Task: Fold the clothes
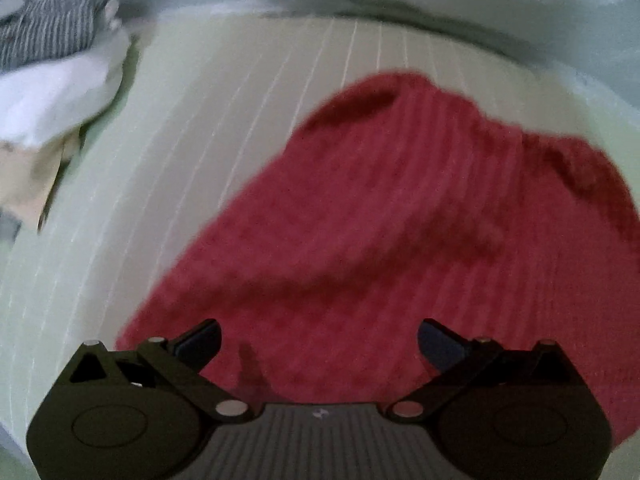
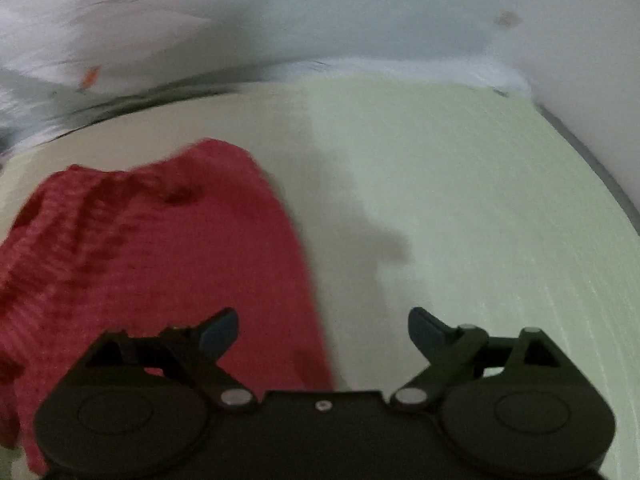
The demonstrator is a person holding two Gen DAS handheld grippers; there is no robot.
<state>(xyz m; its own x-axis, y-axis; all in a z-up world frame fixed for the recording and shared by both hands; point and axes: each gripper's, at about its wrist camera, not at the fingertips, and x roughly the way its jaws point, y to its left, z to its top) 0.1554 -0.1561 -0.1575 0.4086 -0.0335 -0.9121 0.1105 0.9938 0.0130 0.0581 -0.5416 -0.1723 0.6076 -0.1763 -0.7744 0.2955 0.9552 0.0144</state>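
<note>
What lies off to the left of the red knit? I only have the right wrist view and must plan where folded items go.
Observer: A pile of other clothes lies there, a white piece under a grey striped garment.
Operator: Is the left gripper holding the knit?
Observer: No. The left gripper is above the red knit, jaws open and empty.
Operator: Does the bedding show any pattern there?
Observer: Yes, thin white lines run across the pale sheet beside the knit.
</note>
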